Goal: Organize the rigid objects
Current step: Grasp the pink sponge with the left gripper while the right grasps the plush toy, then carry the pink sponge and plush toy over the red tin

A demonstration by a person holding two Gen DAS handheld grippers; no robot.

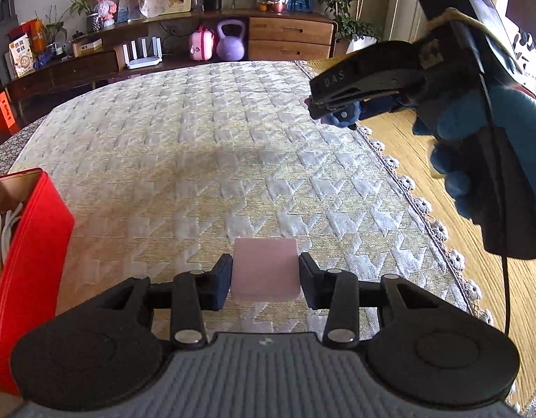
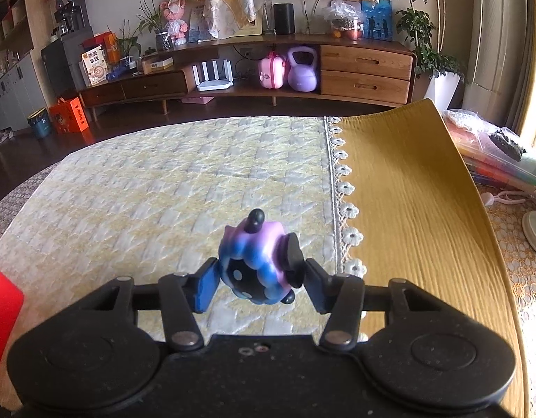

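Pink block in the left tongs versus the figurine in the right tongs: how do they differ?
The pink block is flat, rectangular and one pale colour; the figurine is lumpy, blue-purple with a black, white-dotted patch. The block has smooth faces; the figurine has knobs sticking out. Both are clamped between pads, above the quilted cover.

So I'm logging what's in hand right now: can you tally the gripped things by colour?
Pale pink: 1, the flat block in the left gripper
Blue and purple: 1, the toy figure in the right gripper
Total: 2
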